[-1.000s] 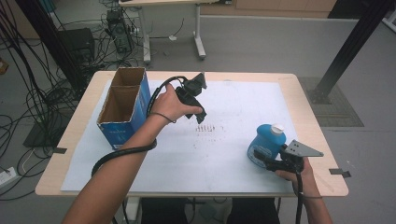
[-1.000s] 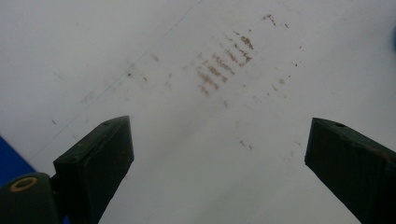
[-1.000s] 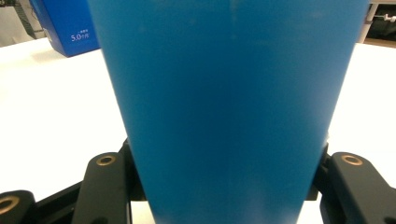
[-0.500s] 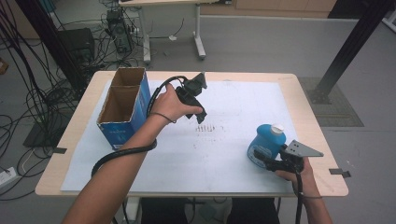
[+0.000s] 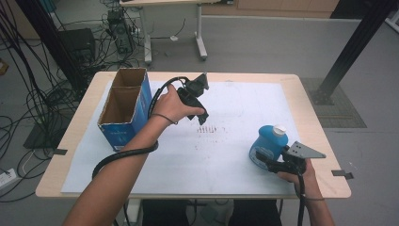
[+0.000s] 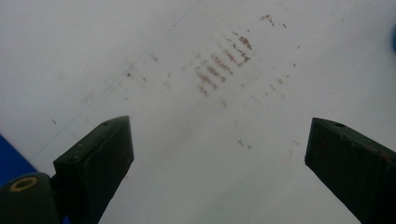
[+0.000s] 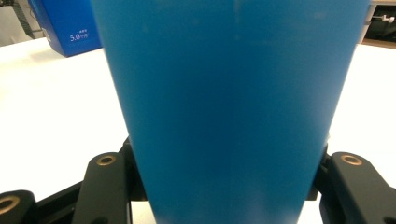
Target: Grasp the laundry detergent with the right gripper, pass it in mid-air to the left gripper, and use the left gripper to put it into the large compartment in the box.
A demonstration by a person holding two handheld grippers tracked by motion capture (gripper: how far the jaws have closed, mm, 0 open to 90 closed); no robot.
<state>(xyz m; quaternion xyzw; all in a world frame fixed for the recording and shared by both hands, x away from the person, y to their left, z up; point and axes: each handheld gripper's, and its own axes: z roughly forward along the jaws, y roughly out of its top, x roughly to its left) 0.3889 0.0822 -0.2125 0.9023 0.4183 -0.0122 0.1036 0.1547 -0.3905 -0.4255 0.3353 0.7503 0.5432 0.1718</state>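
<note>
The blue bottle [image 5: 268, 142] stands upright near the right front of the counter [image 5: 301, 106], clamped low on its body by the right claw [image 5: 263, 160]. To carry it to the open box [image 5: 123, 101], lift straight and keep it vertical. The left claw [image 5: 201, 110] hangs spread wide and empty over the white sheet [image 5: 226, 155].

A wooden bench [image 5: 310, 117] carried a large white paper sheet [image 5: 235, 155] across most of its top. On the sheet's far left stood an open blue cardboard box [image 5: 123, 109]. Near the front right edge stood a blue plastic bottle with a white cap [image 5: 268, 143], well apart from the box. The right hand-held gripper [image 5: 261, 157] sat just in front of the bottle, clamped on its base. The left hand-held gripper [image 5: 201, 115] hung above the sheet's middle, right of the box, jaws spread with nothing between them. Reddish smudges [image 5: 207, 129] lay on the sheet just below it.
</note>
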